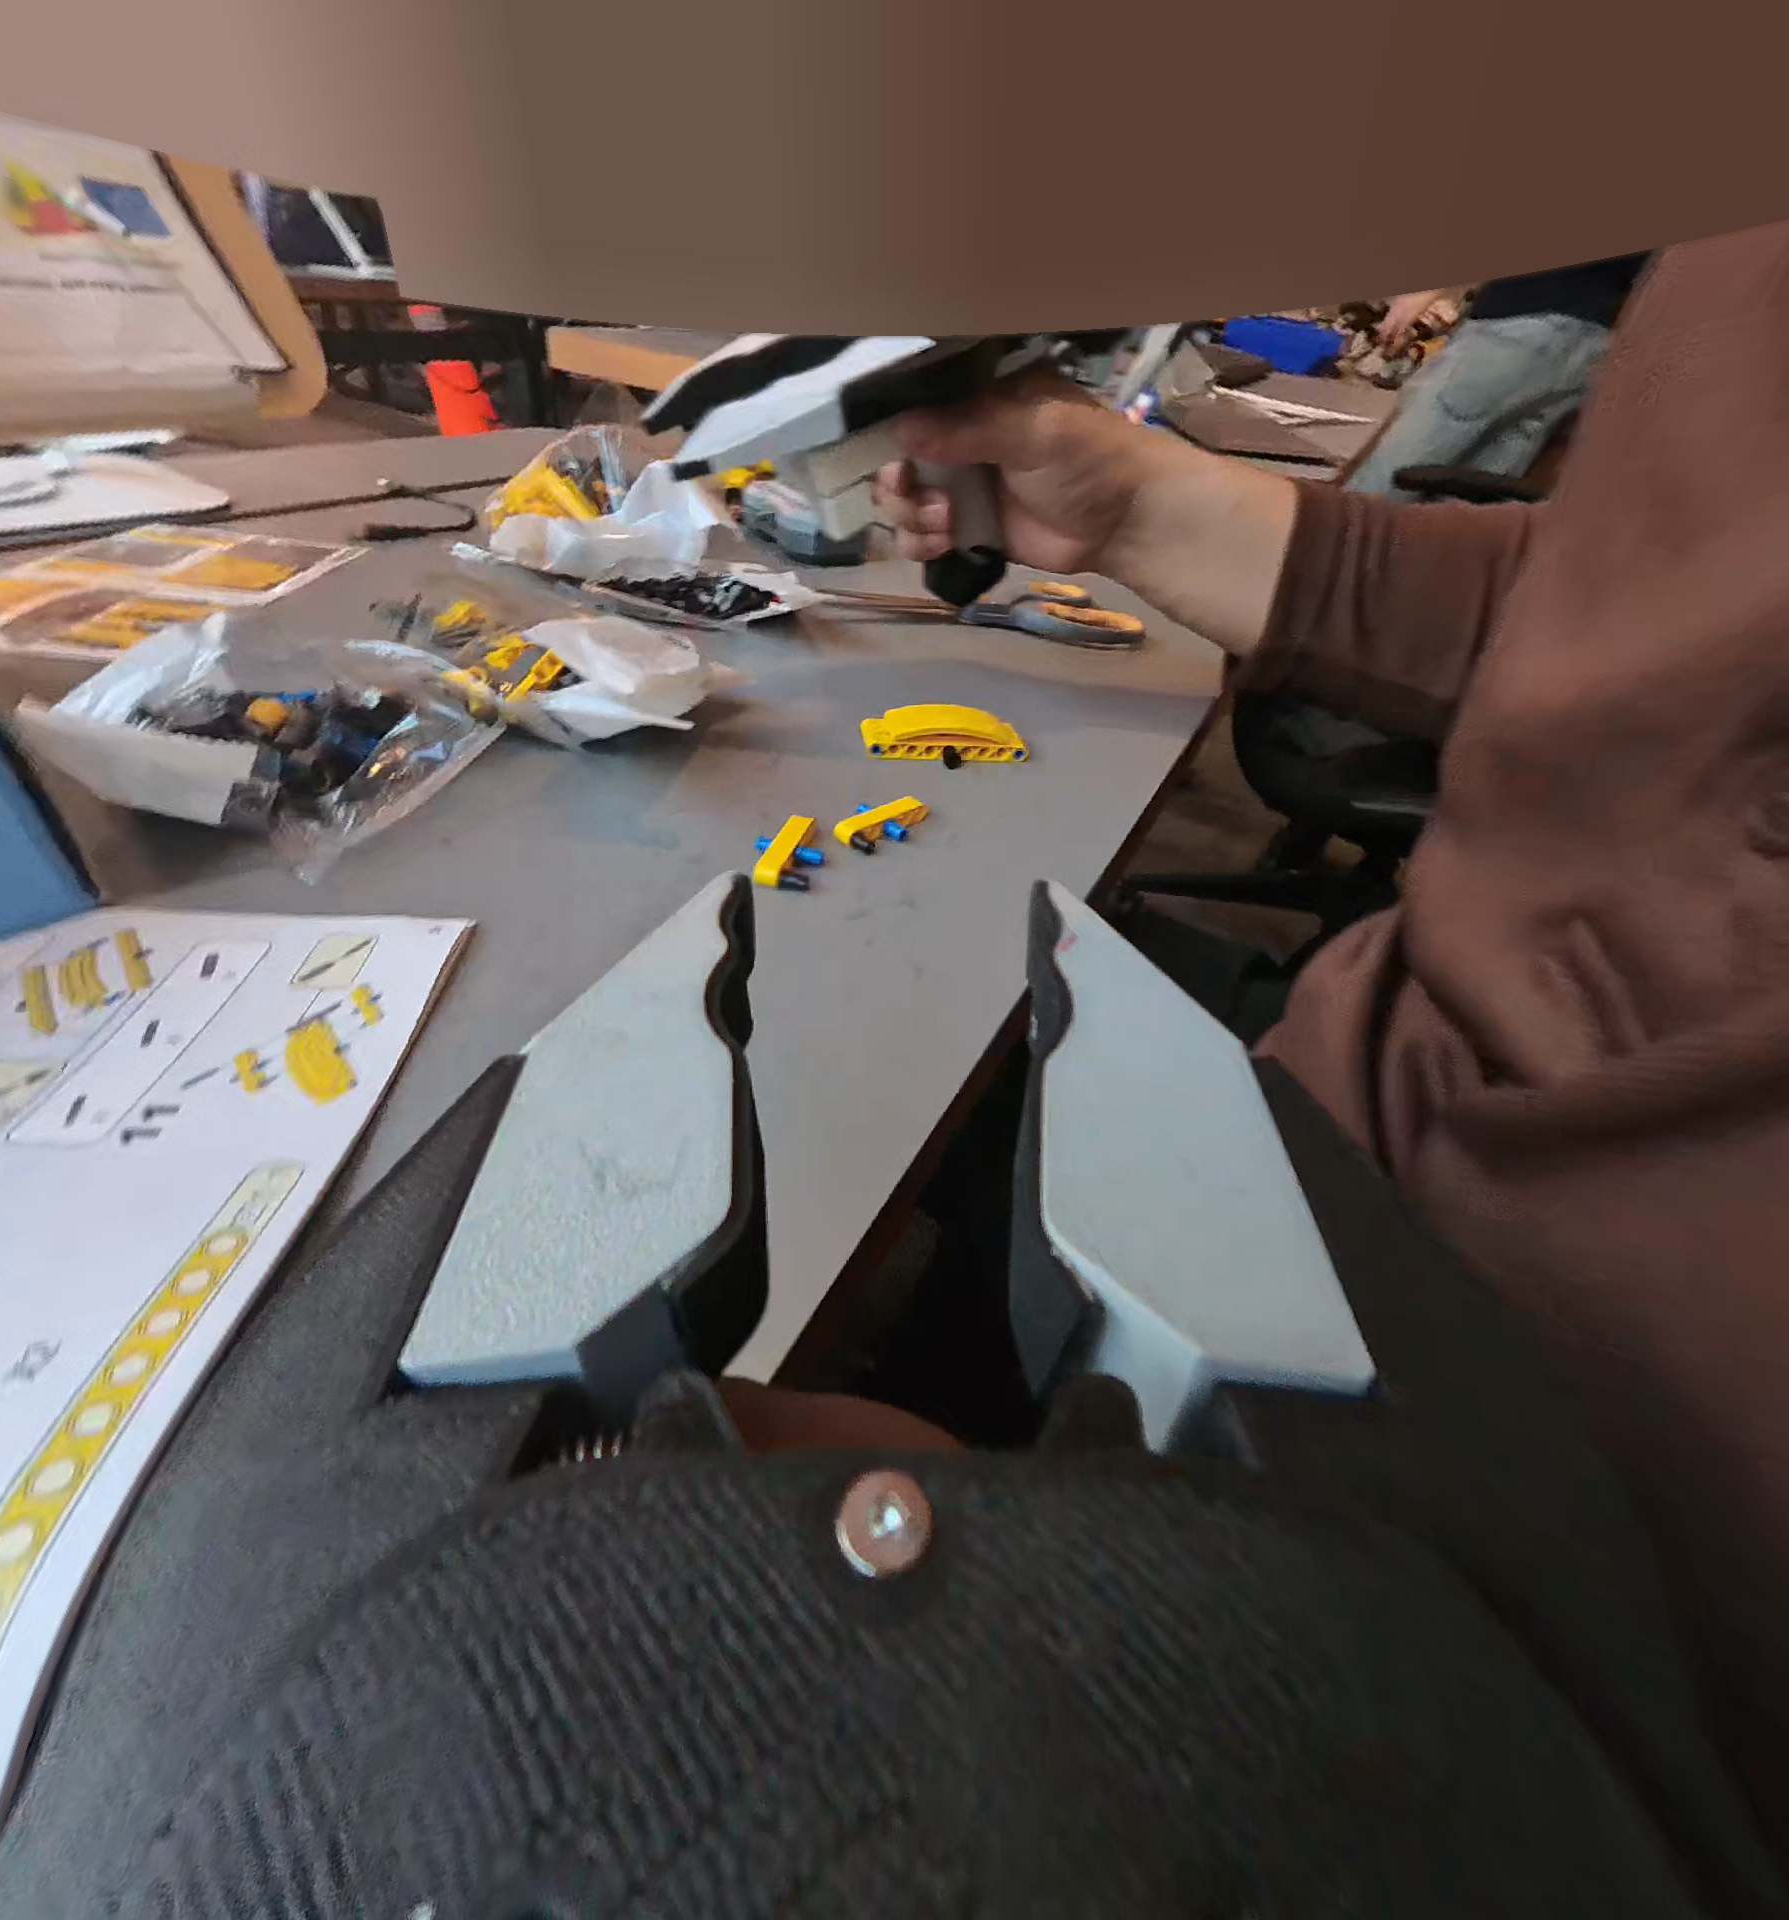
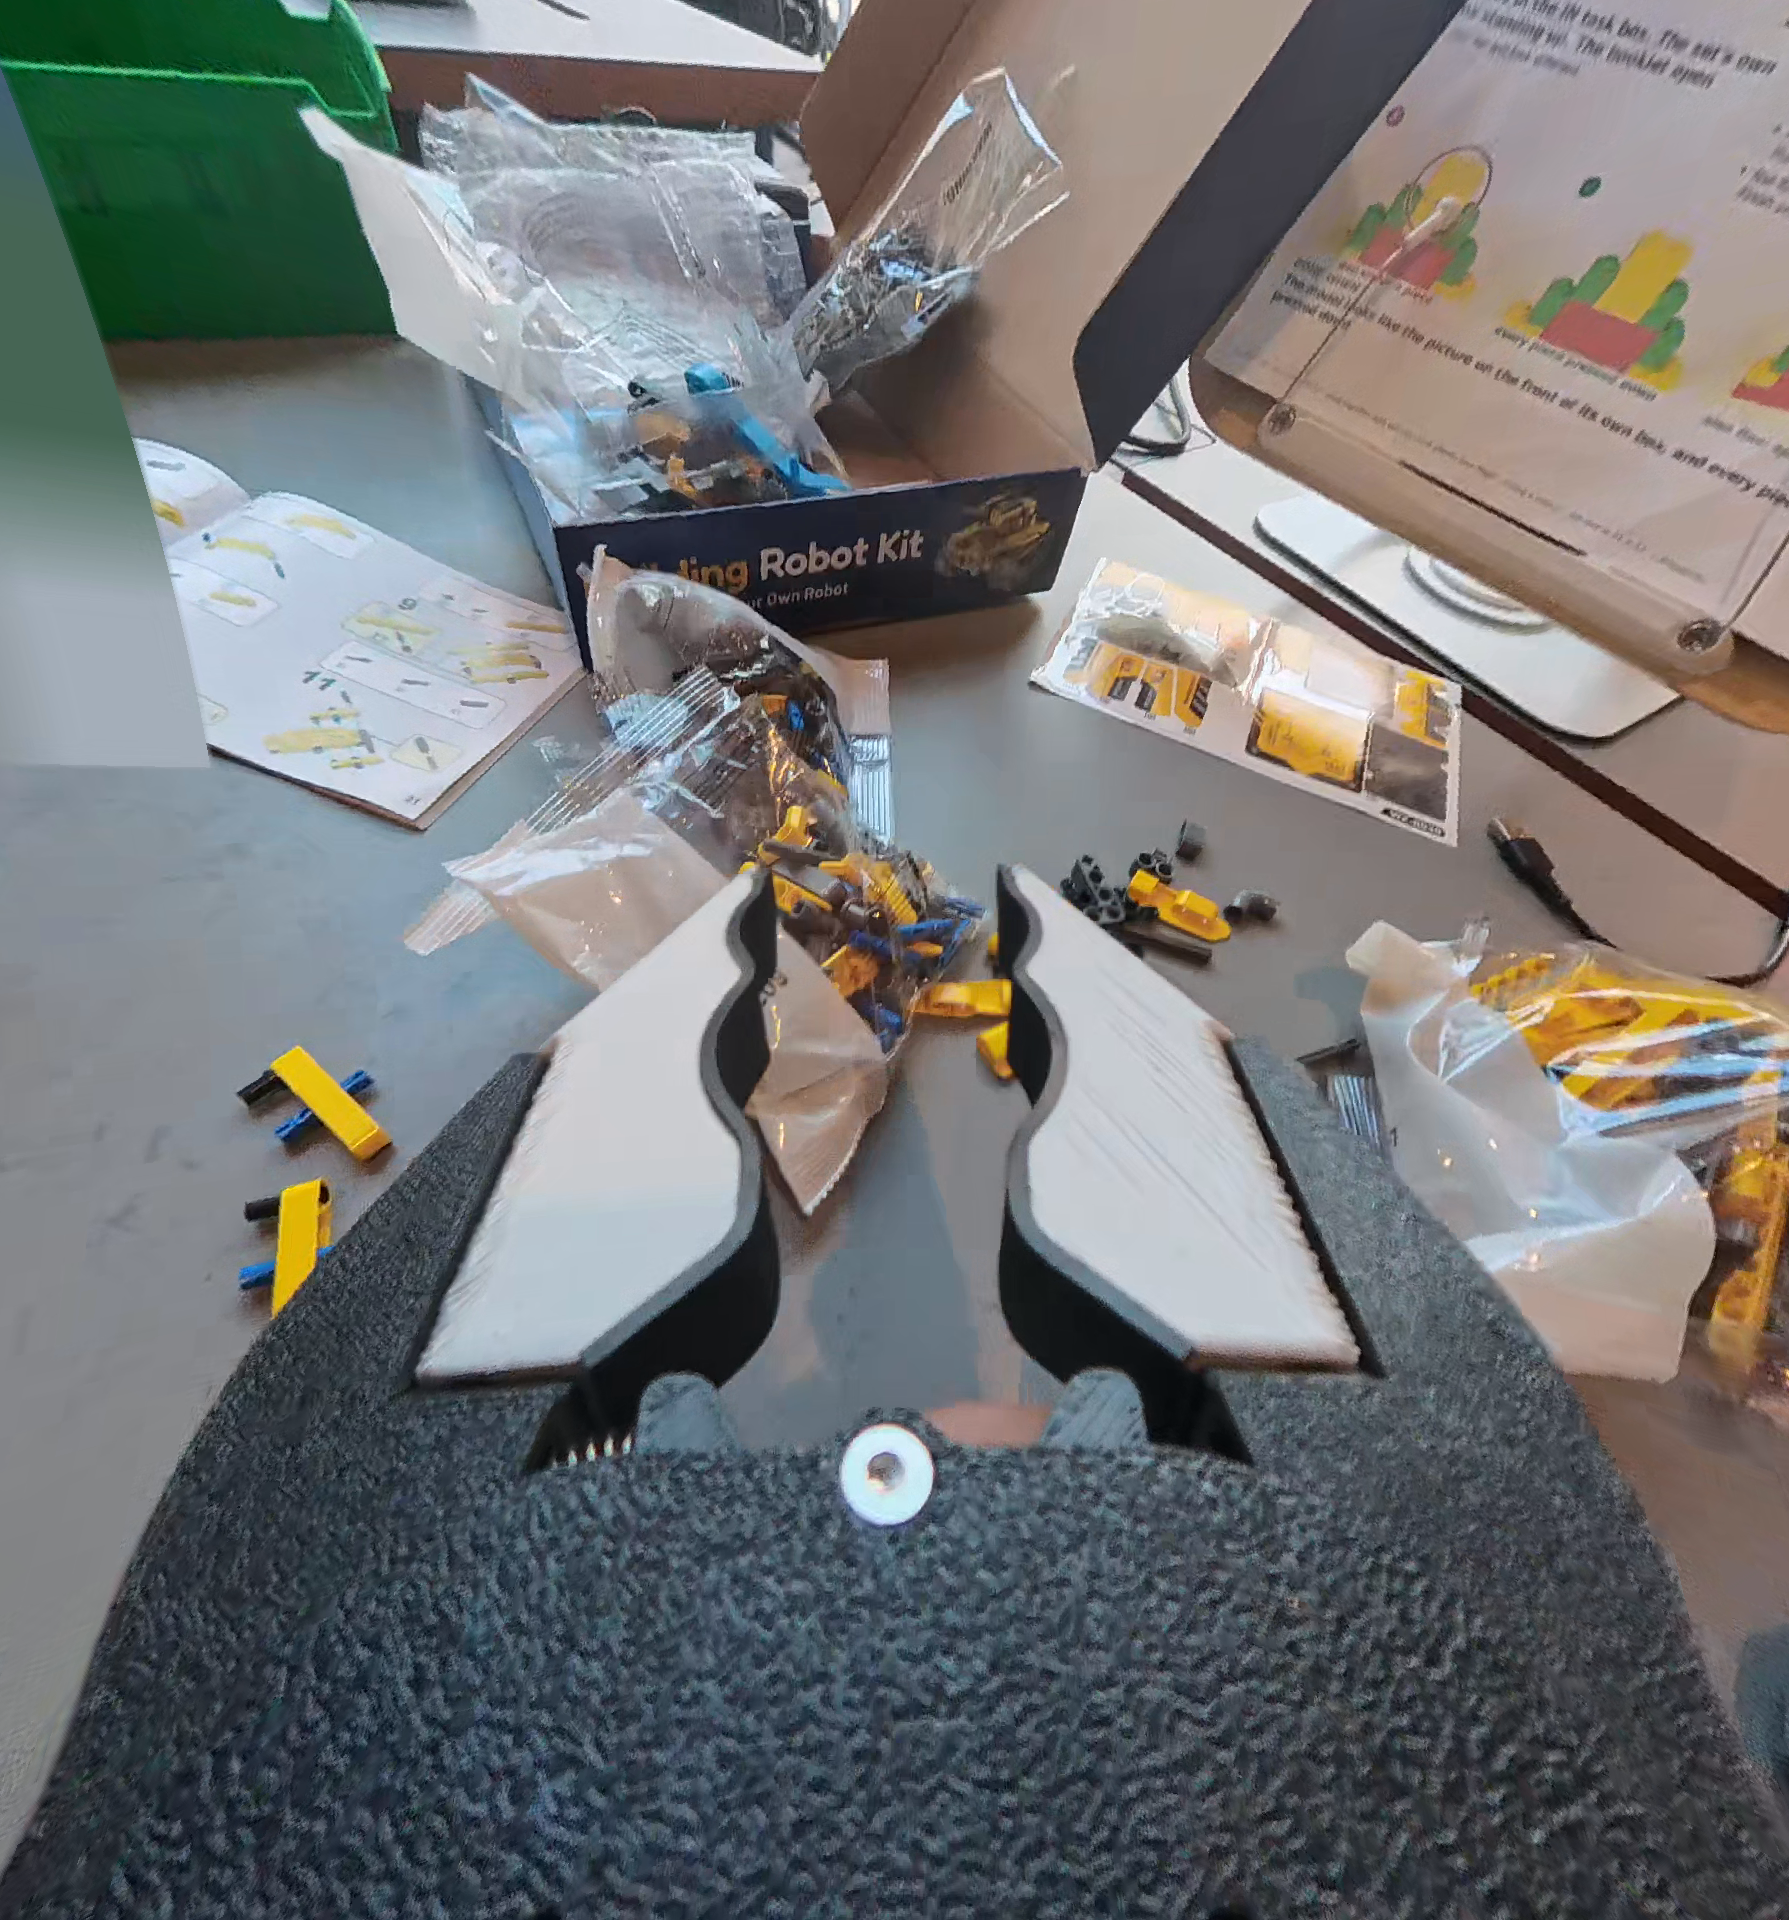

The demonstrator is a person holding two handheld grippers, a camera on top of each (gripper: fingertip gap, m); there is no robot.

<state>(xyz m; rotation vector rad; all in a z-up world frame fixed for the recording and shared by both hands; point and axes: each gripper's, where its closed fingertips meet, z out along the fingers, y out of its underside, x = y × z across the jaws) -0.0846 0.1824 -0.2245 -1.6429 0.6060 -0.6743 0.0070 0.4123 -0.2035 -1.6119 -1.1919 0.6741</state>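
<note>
My left gripper (image 1: pixel 890 914) is open and empty, low over the near edge of the grey table (image 1: pixel 599 831). Just past its tips lie two small yellow beams with blue and black pins (image 1: pixel 786 852) (image 1: pixel 882 821), and farther off a curved yellow panel (image 1: pixel 944 734). My right gripper (image 2: pixel 882 894) is open and empty above an open clear bag of yellow, blue and dark small parts (image 2: pixel 848 914). It also shows in the left wrist view (image 1: pixel 765 416), held in a hand. The two yellow beams lie left of it (image 2: pixel 329 1101) (image 2: pixel 298 1231).
An open cardboard kit box with bags (image 2: pixel 765 416) stands at the back. An instruction booklet (image 1: pixel 142 1143) (image 2: pixel 350 644), a sticker sheet (image 2: pixel 1254 696), more part bags (image 2: pixel 1617 1101) (image 1: pixel 277 727), loose dark parts (image 2: pixel 1150 894), scissors (image 1: pixel 1056 613), a cable (image 2: pixel 1555 883) and a stand with a printed sheet (image 2: pixel 1555 312) surround the area. There is about 25 centimeters between the tips of the two grippers.
</note>
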